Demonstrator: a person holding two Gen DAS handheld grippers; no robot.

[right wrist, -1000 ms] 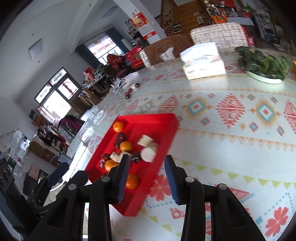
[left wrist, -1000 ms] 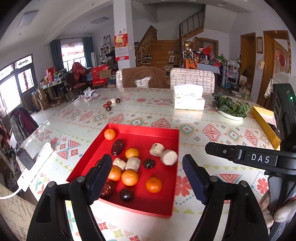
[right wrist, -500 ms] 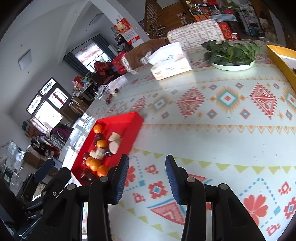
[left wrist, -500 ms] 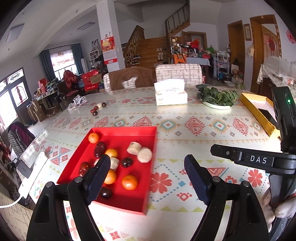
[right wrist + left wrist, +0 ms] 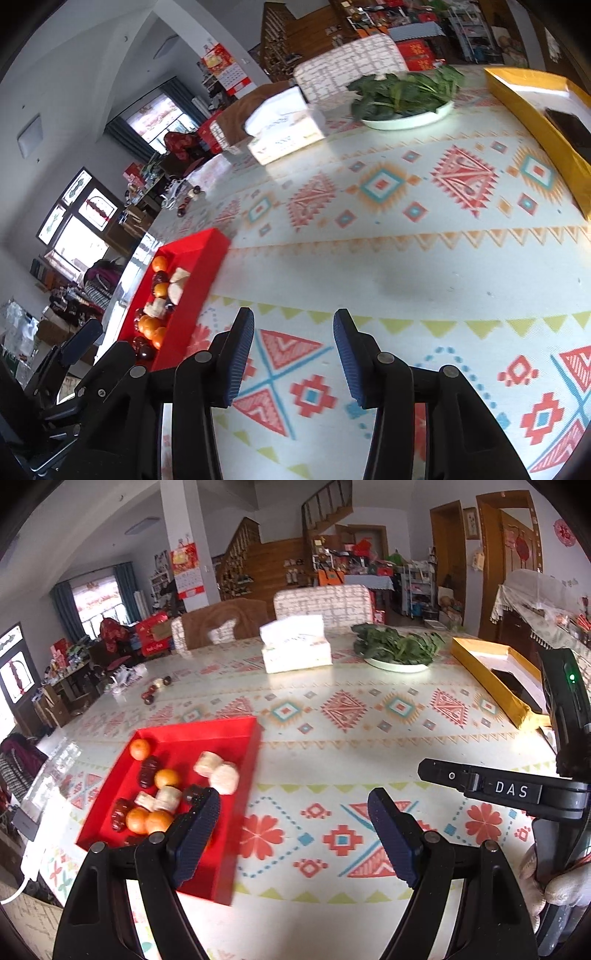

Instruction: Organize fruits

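Note:
A red tray lies on the patterned table at the left, holding several oranges, dark red dates and pale round pieces. It also shows at the left of the right wrist view. My left gripper is open and empty, above the tablecloth just right of the tray. My right gripper is open and empty over bare tablecloth, farther right of the tray. A yellow tray lies at the far right, also in the right wrist view.
A tissue box and a white plate of green leaves stand at the back of the table. A few loose dates lie at the far left. Chairs stand behind the table. A dark object lies in the yellow tray.
Both grippers have swung to the right, away from the red tray, which has slid to the left of both views. The yellow tray has come into view. Both stay open.

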